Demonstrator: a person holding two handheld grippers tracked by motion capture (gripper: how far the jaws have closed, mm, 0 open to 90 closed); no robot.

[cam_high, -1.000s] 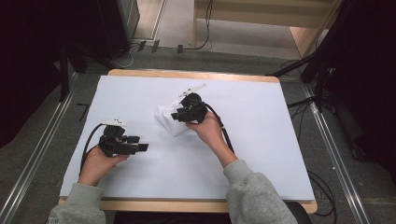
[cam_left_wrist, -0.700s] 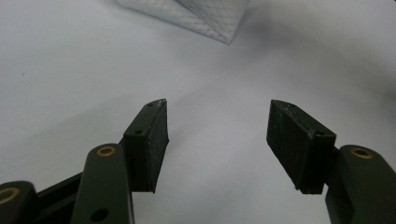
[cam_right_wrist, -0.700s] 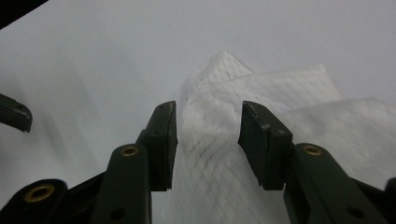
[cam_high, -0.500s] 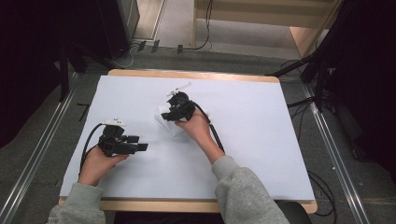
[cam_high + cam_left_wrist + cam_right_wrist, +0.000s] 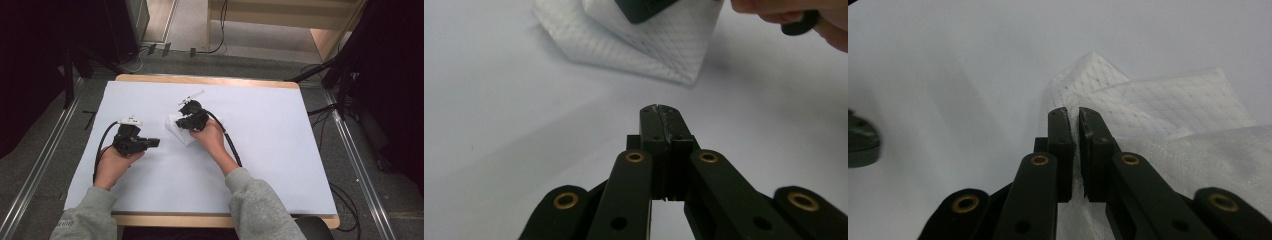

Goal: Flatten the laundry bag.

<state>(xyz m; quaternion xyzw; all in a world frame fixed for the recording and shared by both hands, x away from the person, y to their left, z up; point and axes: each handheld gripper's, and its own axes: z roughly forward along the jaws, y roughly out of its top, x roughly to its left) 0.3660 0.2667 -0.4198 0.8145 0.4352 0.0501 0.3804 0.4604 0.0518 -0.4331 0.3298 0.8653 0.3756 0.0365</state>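
Right gripper [image 5: 186, 119] sits centre frame in the high view, jaws clenched on a fold of the cloth [image 5: 179, 131]; in the right gripper view [image 5: 1073, 117] a thin white layer runs between the near-closed jaws, so it's a pinch on an edge, probably to lift or drag a layer over; Left gripper [image 5: 150, 142] rests left of centre on the table [image 5: 280, 150], jaws pressed together on nothing, tip aimed at the cloth from just beside it; in the left gripper view [image 5: 660, 111] the jaws meet flush with bare table ahead; looks parked, waiting to pin or take a corner, my guess only; Cloth [image 5: 659, 60] lies mid-table, just left of the right hand [image 5: 210, 140], partly under the gripper; white, thin, quilted grid of stitch dots, folded into layers; a pointed corner sticks up beyond the jaws in the right gripper view [image 5: 1168, 105], flatter layers to the right; limp stuff, should drape rather than hold a crease.
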